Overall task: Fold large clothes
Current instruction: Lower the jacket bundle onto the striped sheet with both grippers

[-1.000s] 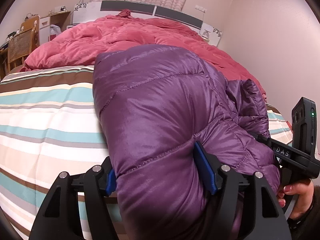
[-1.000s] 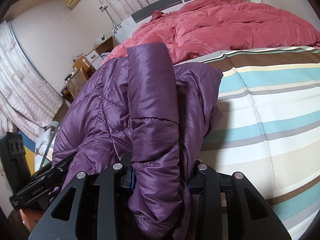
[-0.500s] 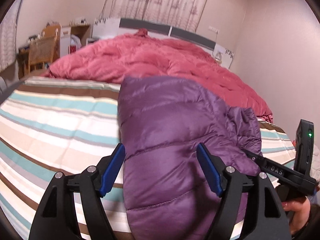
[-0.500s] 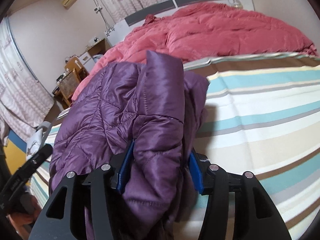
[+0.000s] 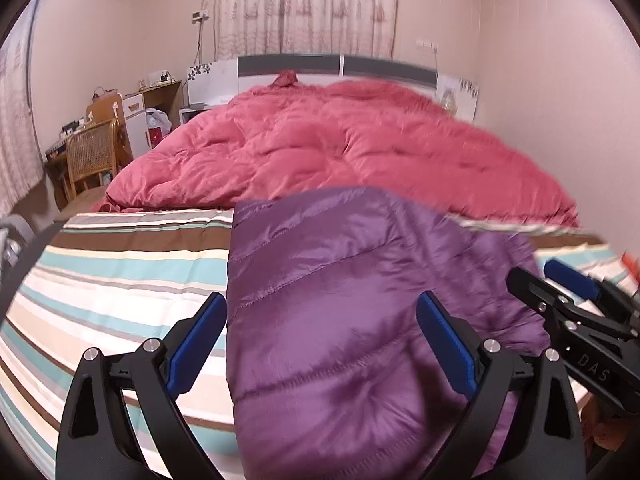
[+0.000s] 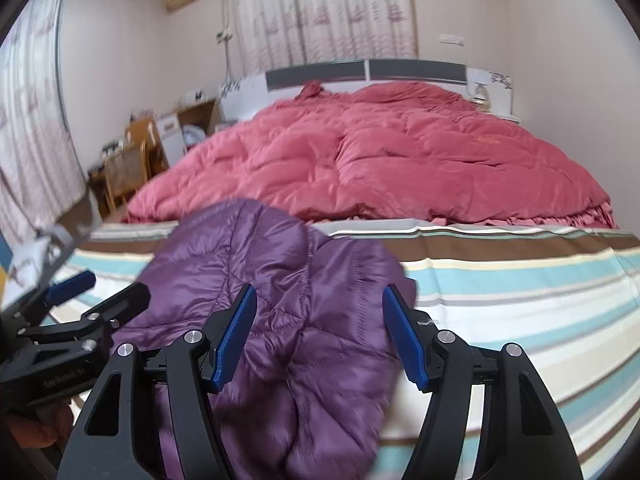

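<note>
My left gripper (image 5: 320,340) and right gripper (image 6: 318,334) have just been opening; both now stand wide, gripping nothing, above the shiny purple quilted jacket (image 5: 360,300) lying folded on the striped bedsheet (image 5: 120,272).

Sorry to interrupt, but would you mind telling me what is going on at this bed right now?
A person with a handheld gripper in each hand is folding a purple puffer jacket on the striped bedsheet. The left gripper and right gripper have both just been opening, and neither pinches the fabric now; the jacket lies folded on the sheet under the open jaws. A red quilt is heaped farther up the bed.
</note>
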Motion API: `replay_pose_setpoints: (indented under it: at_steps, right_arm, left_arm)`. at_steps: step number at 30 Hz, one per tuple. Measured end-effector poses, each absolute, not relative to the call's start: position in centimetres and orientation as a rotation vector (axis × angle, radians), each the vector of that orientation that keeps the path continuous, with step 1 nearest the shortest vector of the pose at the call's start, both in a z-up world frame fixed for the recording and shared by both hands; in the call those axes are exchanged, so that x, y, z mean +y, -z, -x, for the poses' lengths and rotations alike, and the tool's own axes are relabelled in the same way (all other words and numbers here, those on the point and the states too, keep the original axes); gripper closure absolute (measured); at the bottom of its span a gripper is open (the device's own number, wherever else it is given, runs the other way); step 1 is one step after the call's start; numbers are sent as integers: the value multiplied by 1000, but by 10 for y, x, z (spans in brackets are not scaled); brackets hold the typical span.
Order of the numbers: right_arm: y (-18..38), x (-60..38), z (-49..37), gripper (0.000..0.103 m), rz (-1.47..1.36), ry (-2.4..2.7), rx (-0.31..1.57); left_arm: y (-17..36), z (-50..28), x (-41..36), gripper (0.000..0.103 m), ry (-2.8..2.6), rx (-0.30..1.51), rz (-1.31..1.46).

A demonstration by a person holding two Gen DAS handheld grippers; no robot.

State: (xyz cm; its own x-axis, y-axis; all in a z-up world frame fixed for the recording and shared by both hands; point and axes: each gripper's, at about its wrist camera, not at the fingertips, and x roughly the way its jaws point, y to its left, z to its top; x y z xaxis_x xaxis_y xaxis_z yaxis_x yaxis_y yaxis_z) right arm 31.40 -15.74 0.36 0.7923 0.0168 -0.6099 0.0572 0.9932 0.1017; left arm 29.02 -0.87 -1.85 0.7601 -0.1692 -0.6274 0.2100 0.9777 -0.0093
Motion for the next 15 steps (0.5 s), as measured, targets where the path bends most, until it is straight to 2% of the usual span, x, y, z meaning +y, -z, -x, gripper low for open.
replay_pose_setpoints:
  at_steps: [4, 7, 15]
  right_arm:
    - [25, -152, -337, 38, -59, 51, 734]
    - [49, -156, -335, 38, -47, 32, 761]
    - [73, -164, -336, 38, -116, 41, 785]
  left_arm:
    - [48, -304, -17, 7, 198, 730, -154]
    - [59, -301, -9, 6, 233, 733, -96]
    - [78, -299, -15, 5, 232, 736, -106]
